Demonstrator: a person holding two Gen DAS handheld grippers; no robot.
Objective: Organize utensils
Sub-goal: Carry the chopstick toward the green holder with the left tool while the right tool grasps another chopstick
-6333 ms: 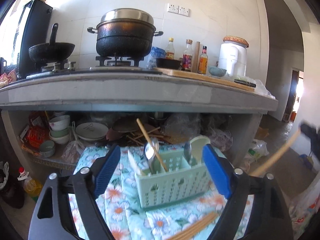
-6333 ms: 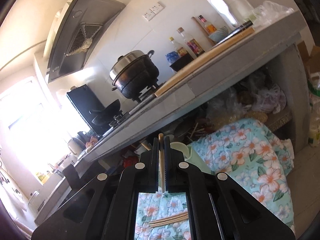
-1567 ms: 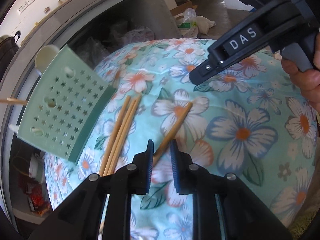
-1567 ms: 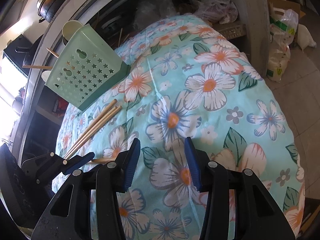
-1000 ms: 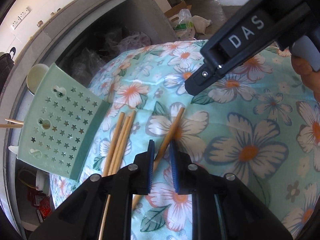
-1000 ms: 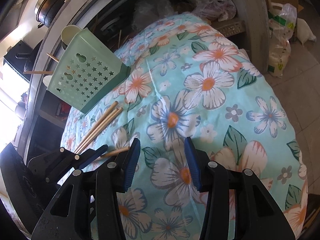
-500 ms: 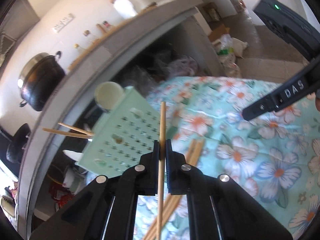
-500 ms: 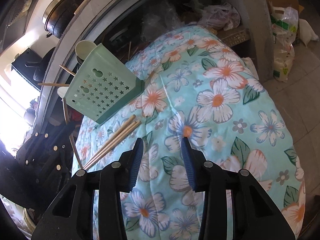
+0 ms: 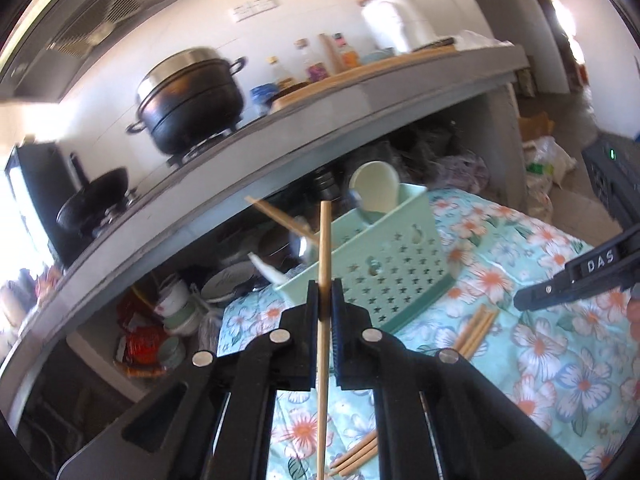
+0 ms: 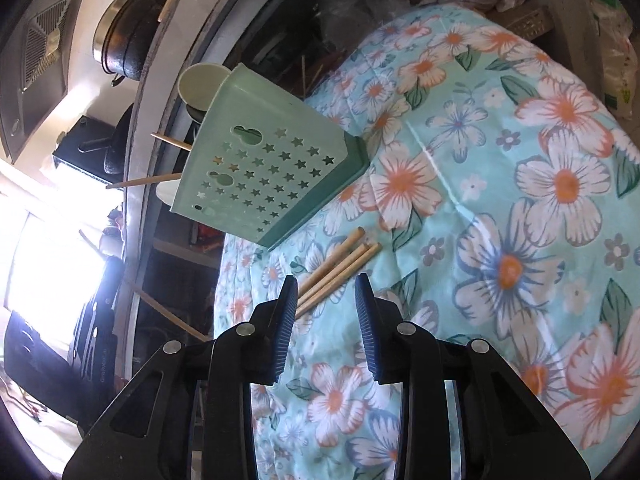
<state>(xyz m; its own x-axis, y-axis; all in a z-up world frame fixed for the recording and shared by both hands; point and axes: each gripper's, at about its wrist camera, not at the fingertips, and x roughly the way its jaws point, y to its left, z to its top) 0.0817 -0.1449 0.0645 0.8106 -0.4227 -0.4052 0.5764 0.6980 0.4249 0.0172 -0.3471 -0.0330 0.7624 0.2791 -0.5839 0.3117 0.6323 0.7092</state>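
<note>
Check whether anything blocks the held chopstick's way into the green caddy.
Nothing solid blocks it. The left gripper holds the chopstick upright in front of the caddy. A chopstick already inside leans across that end's opening, and a pale ladle fills the far end.

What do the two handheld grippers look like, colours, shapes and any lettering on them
Both are black plastic with angular cut-out frames and round silver pins at the joints. The left gripper and right gripper each have two flat fingers faced with ribbed dark-blue pads. From the left wrist view, the right one's side carries white "DAS" lettering. No cables or sleeves are visible.
</note>
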